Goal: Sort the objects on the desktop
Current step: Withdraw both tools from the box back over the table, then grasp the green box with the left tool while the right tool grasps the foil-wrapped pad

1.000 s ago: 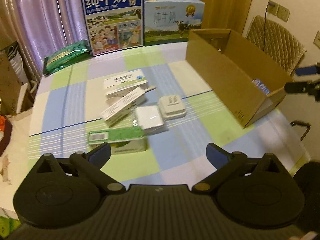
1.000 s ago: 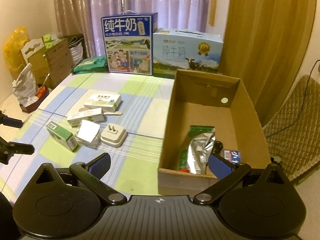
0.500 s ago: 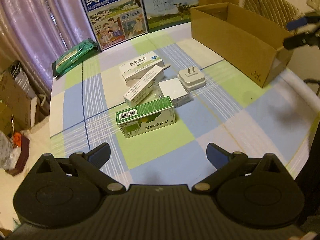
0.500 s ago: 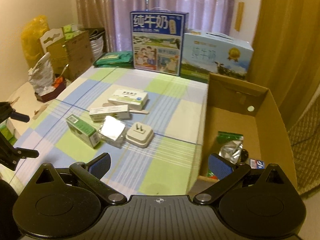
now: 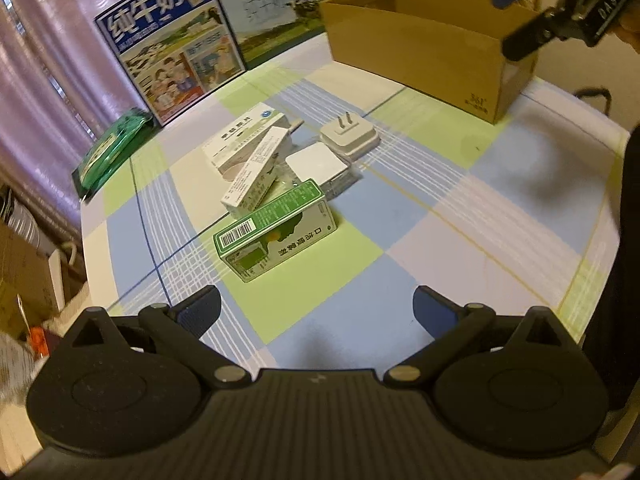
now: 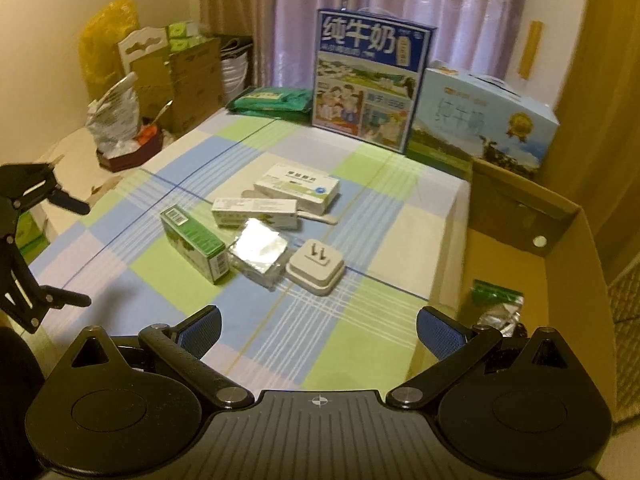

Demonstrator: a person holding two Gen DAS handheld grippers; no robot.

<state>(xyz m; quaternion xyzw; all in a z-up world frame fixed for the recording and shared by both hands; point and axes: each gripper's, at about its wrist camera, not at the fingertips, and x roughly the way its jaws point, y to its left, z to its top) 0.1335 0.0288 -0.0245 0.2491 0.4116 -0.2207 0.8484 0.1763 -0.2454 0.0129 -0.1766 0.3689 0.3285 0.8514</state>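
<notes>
Both grippers hang spread wide and empty above the checked tablecloth (image 5: 460, 216): the left gripper (image 5: 316, 308) faces the green box (image 5: 276, 230), the right gripper (image 6: 318, 330) hovers by the cardboard box (image 6: 560, 240). Just past the green box lie a foil-wrapped packet (image 6: 258, 254), a white plug (image 6: 316, 266) and two white cartons (image 6: 296, 188), clustered mid-table. Milk cartons (image 6: 368, 80) stand farthest.

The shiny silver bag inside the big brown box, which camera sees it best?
The right wrist view. It looks down past the cardboard box's rim, so the silver bag with its green top shows on the box floor, partly behind the right gripper. The left wrist view shows only the box's outer wall; the bag is hidden.
</notes>
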